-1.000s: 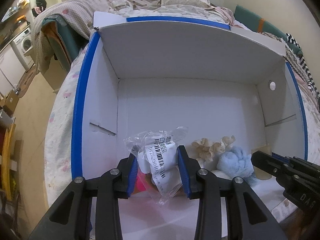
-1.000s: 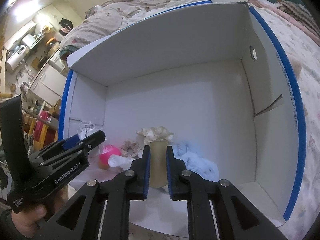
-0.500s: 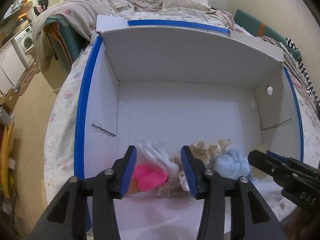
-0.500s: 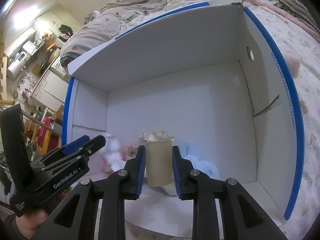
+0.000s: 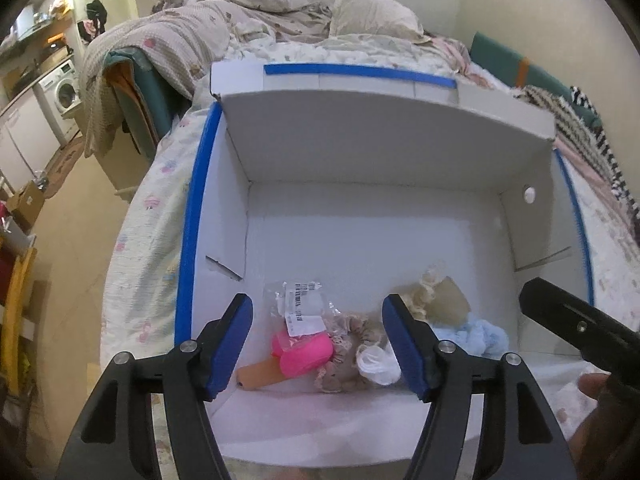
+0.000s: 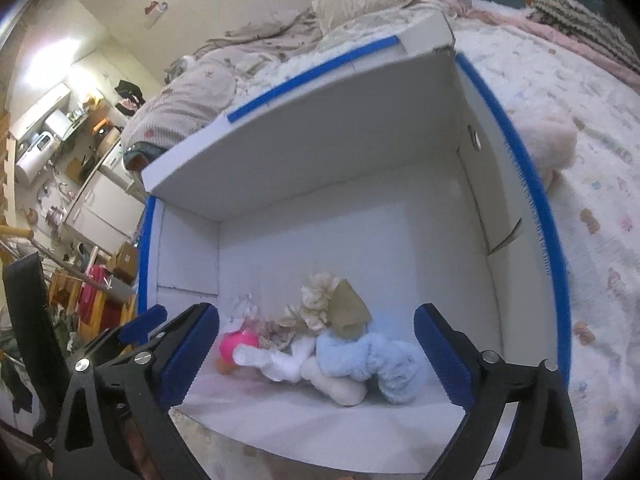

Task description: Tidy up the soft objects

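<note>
- Your left gripper (image 5: 318, 342) sat at the bottom centre of its frame with the jaws spread wide and nothing between the blue pads (image 5: 228, 346).
- Your right gripper (image 6: 316, 356) filled the bottom of its own frame, jaws equally wide apart and clamped on nothing; in the left view it showed as a black bar (image 5: 580, 330) at the lower right.
- The soft objects lay in a loose pile along the near wall of the box (image 5: 360, 224), in the lower middle of both frames.
- In the left view, between the pads, a pink piece (image 5: 304, 350) lay over an orange piece (image 5: 258, 376), with a clear bag (image 5: 302, 306) carrying a barcode label just above them.
- To the right of the pink piece sat a beige frilly bundle (image 5: 346, 360) and a small white item (image 5: 378, 366), both touching each other.
- Further right, a tan piece (image 5: 450, 300) lay tilted against a cream frill (image 5: 418, 300), and a blue fluffy bundle (image 5: 476, 338) rested just below them.
- In the right view the tan piece (image 6: 348, 310) leaned on top of the blue fluffy bundle (image 6: 368, 354), with white soft items (image 6: 288, 362) to its left and the pink piece (image 6: 236, 344) at the far left of the pile.
- The box, white with blue edging, rested on a bed (image 6: 592, 168) with a patterned cover; its far wall rose in the upper half of each frame.
- A pale pink plush (image 6: 550, 140) lay on the bed just outside the box, at the right of the right view.
- A washing machine (image 5: 64, 90) stood at the far left of the left view.
</note>
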Action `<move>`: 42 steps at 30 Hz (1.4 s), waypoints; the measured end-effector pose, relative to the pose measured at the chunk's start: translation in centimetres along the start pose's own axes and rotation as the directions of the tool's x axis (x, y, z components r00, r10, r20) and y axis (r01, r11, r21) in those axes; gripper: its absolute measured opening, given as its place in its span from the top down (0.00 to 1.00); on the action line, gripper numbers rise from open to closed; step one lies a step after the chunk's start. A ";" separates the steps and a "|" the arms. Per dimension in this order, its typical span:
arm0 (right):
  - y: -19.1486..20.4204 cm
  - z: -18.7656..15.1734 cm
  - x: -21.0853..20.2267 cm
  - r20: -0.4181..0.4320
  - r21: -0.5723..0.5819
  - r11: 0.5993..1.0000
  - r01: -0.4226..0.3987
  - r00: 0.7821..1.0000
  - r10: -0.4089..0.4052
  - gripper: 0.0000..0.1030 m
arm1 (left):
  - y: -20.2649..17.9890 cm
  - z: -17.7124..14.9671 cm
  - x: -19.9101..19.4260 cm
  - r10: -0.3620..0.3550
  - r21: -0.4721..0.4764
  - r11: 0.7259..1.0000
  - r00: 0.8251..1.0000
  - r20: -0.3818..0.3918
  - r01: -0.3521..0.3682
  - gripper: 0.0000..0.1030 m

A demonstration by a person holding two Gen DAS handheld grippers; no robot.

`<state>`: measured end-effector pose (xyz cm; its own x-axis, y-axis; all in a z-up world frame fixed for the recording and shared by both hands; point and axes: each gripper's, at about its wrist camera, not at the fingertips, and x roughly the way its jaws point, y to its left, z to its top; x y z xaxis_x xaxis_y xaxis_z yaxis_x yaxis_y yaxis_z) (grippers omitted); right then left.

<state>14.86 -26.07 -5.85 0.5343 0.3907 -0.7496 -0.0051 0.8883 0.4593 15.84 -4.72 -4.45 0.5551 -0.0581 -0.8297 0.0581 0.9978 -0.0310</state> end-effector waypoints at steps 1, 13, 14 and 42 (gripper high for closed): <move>0.0 -0.1 -0.2 0.008 -0.001 1.000 0.000 1.000 0.000 0.00 | 0.1 -0.1 -0.3 -0.004 -0.004 1.000 1.000 0.004 0.004 0.37; 0.5 -1.7 -2.4 0.031 -0.039 0.999 0.030 0.999 -0.029 0.00 | 3.6 -3.0 -4.5 0.015 -0.078 0.997 1.000 0.026 -0.013 0.37; 0.8 -1.9 -2.7 0.035 -0.048 0.998 0.033 0.999 -0.032 0.00 | 3.7 -3.4 -4.6 0.021 -0.080 0.997 1.000 0.018 -0.019 0.37; 3.8 -7.8 -9.4 0.298 -0.160 0.981 0.113 0.953 -0.061 0.00 | 5.5 -7.8 -12.6 0.114 -0.069 0.993 0.950 0.292 -0.098 0.01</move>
<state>3.21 -24.42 -0.82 0.7611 0.2462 -0.6001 -0.0797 0.9537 0.2901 2.67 1.76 1.48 0.7761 0.0491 -0.6287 -0.0536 0.9985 0.0118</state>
